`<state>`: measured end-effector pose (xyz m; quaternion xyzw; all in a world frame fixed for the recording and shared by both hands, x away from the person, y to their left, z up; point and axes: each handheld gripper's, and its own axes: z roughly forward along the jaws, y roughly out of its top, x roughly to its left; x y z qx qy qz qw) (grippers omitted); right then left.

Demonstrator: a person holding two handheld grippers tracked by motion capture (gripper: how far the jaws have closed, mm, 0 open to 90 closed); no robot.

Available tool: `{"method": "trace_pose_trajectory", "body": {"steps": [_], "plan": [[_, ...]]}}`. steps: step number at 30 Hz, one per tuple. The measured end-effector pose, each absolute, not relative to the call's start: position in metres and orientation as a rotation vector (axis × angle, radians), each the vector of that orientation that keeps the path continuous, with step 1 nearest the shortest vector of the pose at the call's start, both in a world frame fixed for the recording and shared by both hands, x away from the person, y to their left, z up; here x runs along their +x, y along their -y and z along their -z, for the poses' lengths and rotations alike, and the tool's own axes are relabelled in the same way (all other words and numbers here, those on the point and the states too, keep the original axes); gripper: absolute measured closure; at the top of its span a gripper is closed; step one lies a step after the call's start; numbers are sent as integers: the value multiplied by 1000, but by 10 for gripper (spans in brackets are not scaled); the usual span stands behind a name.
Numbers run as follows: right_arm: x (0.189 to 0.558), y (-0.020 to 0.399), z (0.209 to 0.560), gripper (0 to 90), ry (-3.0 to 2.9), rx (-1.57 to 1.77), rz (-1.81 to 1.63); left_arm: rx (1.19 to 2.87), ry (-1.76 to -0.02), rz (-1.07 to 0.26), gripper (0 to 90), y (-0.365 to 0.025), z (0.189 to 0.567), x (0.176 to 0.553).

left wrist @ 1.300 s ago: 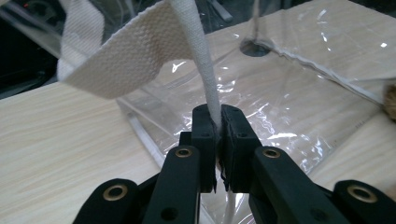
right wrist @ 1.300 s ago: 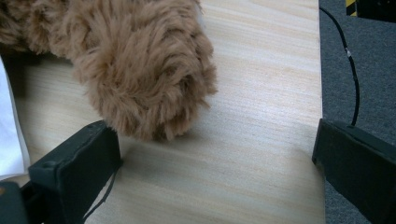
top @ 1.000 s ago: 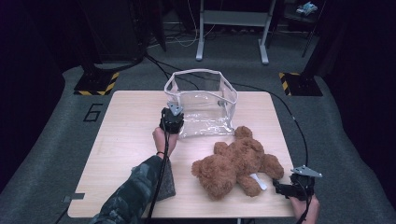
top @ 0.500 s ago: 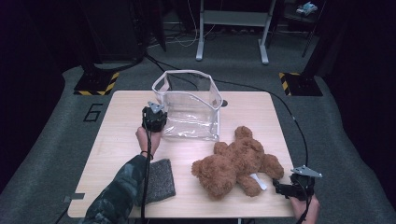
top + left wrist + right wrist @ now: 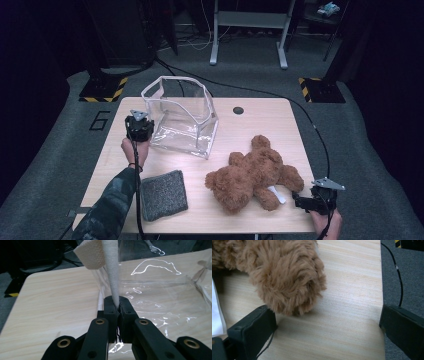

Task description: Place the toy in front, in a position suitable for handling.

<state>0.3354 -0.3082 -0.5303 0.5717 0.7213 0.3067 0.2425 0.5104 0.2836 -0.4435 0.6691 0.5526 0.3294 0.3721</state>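
A clear plastic bag (image 5: 182,120) with white fabric trim stands open at the back left of the wooden table (image 5: 250,125). My left gripper (image 5: 146,131) is at the bag's left side, shut on its white trim strip (image 5: 113,277); in the left gripper view the jaws (image 5: 118,306) pinch that strip. A brown teddy bear (image 5: 255,172) lies at the front right. My right gripper (image 5: 303,202) rests at the table's front right corner, open, just beside the bear's foot (image 5: 287,282), which lies partly between its wide jaws without being pressed.
A grey felt pad (image 5: 163,194) lies at the front left, close to the person's left forearm. A small round hole (image 5: 238,110) sits in the table's back middle. Cables trail off over the dark carpet, and stand legs rise behind the table.
My left gripper has moved left across the table, dragging the clear bag with it by the trim. The right gripper and the bear have stayed put.
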Motion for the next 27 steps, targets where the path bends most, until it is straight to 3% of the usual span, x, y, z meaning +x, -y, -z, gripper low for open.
{"method": "trace_pose_trajectory", "body": {"steps": [20,22,24,25,26,27], "plan": [[335,308,530,3,-1966,1568,-837,1635,-1554,-965,848,-359,446,491],[335,308,530,3,-1965,1570,-837,1634,-1568,-965,757,-363,444,489],[335,308,530,3,-1965,1570,-837,1606,-1583,-941,568,-365,441,485],[335,308,530,3,-1966,1568,-837,1590,-1588,-928,568,-365,440,481],[335,308,530,3,-1966,1568,-837,1578,-1581,-914,432,-363,439,476],[335,308,530,3,-1966,1568,-837,1582,-1561,-912,432,-361,439,470]]}}
